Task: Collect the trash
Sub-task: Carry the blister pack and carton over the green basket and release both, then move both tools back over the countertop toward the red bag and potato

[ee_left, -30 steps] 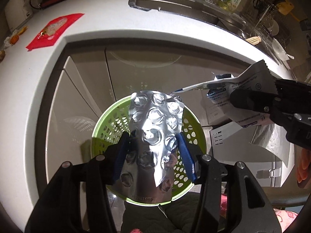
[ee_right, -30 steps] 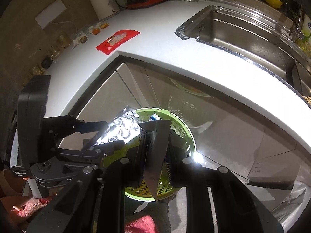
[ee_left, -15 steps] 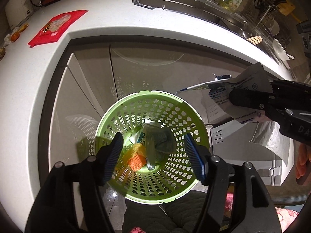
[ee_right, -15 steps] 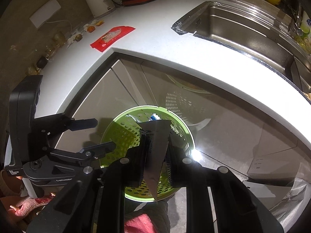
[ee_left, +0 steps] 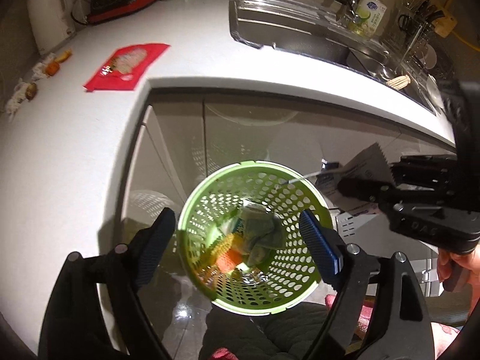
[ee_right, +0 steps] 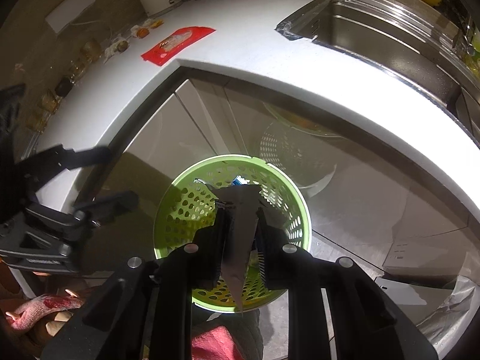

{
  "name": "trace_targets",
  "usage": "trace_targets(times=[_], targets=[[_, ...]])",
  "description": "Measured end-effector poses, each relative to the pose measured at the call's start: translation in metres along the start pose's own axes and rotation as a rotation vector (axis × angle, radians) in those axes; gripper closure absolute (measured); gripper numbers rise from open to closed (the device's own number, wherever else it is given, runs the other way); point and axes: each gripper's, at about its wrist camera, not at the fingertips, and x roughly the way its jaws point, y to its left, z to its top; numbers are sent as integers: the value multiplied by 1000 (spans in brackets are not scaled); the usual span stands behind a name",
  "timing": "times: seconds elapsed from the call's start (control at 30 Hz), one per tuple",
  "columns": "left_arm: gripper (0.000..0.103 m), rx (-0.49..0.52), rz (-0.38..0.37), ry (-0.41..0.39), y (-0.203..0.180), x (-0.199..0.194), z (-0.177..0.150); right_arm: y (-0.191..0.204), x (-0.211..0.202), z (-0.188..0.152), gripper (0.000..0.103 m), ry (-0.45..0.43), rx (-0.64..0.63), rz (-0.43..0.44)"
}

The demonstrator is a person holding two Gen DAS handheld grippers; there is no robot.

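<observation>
You're in a home kitchen: steel sink (ee_left: 300, 34), dish soap bottle (ee_left: 370, 15), white kettle (ee_left: 48, 27), white surface (ee_left: 60, 138), cabinet doors (ee_right: 192, 138).

The left gripper (ee_left: 240, 237) hangs empty, jaws wide, over the green basket (ee_left: 303, 300) holding crumpled trash (ee_left: 258, 234).

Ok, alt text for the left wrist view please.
The open left gripper hovers over a green basket holding trash. To its right, the right gripper grips a printed wrapper; a red packet lies on the white counter.
</observation>
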Motion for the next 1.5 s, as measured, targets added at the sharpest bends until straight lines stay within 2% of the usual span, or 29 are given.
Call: trace_targets(times=[0.37, 0.5, 0.53, 0.6, 0.7, 1.13, 1.43, 1.47, 1.5], targets=[[22, -68, 65, 1, 27, -15, -12, 21, 55, -2, 77, 99, -49, 31], [22, -95, 71, 1, 37, -20, -15, 26, 75, -7, 60, 152, -63, 19], [22, -100, 77, 0, 39, -21, -16, 28, 79, -7, 47, 159, -65, 16], [22, -104, 85, -1, 42, -22, -17, 30, 83, -9, 31, 170, -67, 11], [22, -113, 85, -3, 46, -24, -19, 32, 81, -9, 25, 167, -67, 15], [22, -115, 88, -33, 56, -33, -17, 42, 55, 9, 17, 90, -44, 3], [22, -154, 126, -117, 87, -57, 7, 60, 7, 54, 4, -39, -52, -28], [21, -164, 135, -129, 94, -60, 11, 63, 1, 61, 3, -60, -51, -29], [12, -171, 140, -137, 99, -63, 14, 66, -6, 71, 2, -88, -48, -28]])
